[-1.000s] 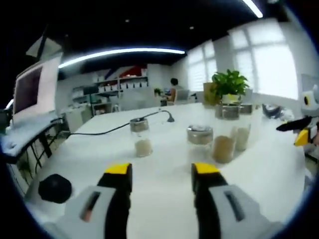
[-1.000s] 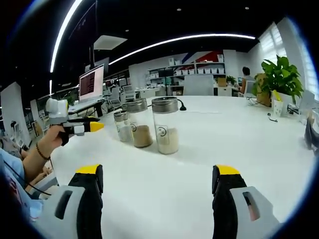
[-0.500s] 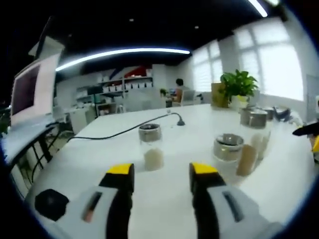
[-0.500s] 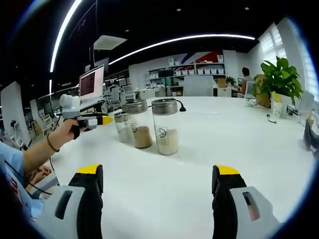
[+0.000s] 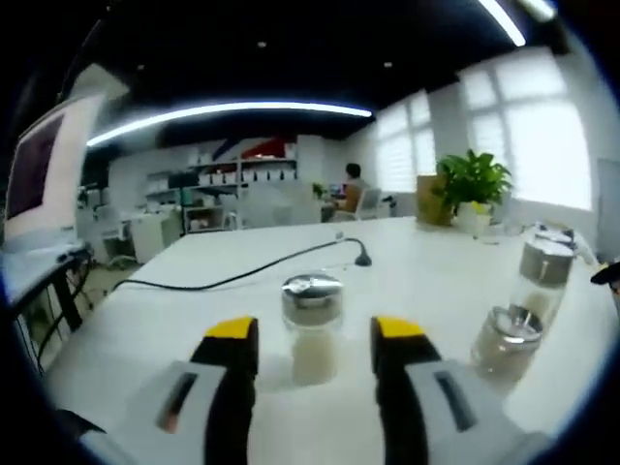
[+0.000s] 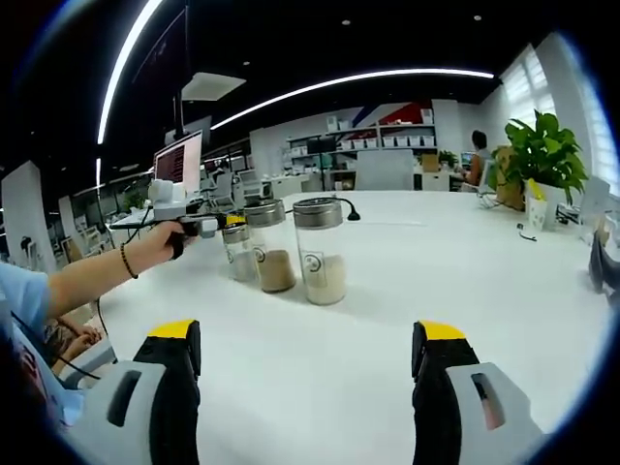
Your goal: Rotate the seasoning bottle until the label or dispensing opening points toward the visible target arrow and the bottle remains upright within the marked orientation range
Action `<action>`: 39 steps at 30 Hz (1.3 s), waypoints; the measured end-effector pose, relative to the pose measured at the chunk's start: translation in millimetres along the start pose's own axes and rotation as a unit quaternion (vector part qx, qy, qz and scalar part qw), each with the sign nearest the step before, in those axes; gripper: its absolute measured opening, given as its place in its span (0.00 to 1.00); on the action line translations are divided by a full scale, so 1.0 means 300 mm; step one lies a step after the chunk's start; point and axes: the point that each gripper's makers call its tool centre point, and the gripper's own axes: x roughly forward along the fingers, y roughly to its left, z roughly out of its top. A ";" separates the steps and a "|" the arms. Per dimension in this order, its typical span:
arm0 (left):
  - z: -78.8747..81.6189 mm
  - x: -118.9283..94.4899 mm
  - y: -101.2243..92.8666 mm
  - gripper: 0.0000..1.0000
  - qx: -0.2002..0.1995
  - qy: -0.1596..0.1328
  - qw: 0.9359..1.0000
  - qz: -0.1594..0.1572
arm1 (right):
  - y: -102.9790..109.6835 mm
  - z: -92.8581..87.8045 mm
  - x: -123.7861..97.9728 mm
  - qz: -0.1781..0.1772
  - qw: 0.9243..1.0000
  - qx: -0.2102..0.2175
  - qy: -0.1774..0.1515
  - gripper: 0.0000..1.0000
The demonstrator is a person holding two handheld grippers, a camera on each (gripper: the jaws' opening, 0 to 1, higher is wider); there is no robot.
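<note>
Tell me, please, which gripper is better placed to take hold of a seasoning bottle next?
The left gripper: its open jaws already frame the small bottle. The right gripper hangs open, well short of the three bottles.

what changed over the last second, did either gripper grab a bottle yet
The left gripper moved in toward the three bottles; the smallest seasoning bottle now sits just ahead of its open jaws, not gripped. In the right gripper view, the person's hand carried it up beside that bottle. The right gripper stayed open and in place, and the two taller bottles and table are unchanged.
</note>
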 end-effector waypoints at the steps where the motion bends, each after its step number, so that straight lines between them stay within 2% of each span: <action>1: 0.000 0.012 -0.001 0.50 -0.008 -0.001 1.000 -0.006 | 0.000 0.000 -0.001 0.001 1.000 0.000 0.000 0.93; 4: -0.022 0.041 0.016 0.55 0.024 0.015 1.000 0.004 | -0.004 0.002 -0.002 0.000 1.000 0.001 0.000 0.93; 8: -0.024 0.071 0.023 0.55 -0.008 0.016 1.000 -0.002 | -0.010 0.001 -0.001 0.000 1.000 0.003 0.000 0.93; 13: -0.023 0.104 0.010 0.58 0.004 0.019 1.000 -0.004 | -0.011 -0.003 0.002 0.000 1.000 0.005 0.002 0.93; 17: -0.017 0.129 0.008 0.56 0.004 0.012 1.000 -0.005 | -0.016 -0.006 0.000 -0.001 1.000 0.006 0.003 0.93; 21: -0.027 0.133 0.014 0.48 -0.014 0.018 1.000 0.000 | -0.026 -0.007 -0.004 -0.008 1.000 0.004 0.003 0.93; 24: -0.028 0.135 0.011 0.48 -0.018 0.016 1.000 0.000 | -0.027 -0.011 -0.004 -0.007 1.000 0.007 0.005 0.92; 25: -0.027 0.132 0.006 0.45 -0.014 0.016 1.000 0.006 | -0.027 -0.013 -0.003 -0.007 1.000 0.007 0.006 0.92; 27: -0.019 0.134 -0.013 0.38 0.029 0.016 0.999 0.008 | -0.029 -0.015 -0.003 -0.010 1.000 0.006 0.007 0.92; 29: -0.023 0.138 -0.017 0.37 0.056 0.019 0.998 0.016 | -0.035 -0.014 -0.003 -0.016 1.000 0.004 0.006 0.92; 34: -0.025 0.134 -0.010 0.37 0.044 0.017 0.999 0.025 | -0.040 -0.006 -0.009 -0.022 1.000 0.001 -0.001 0.92; 39: -0.026 0.118 -0.008 0.37 0.045 -0.004 0.998 0.037 | -0.033 0.020 -0.010 -0.016 1.000 0.003 -0.023 0.92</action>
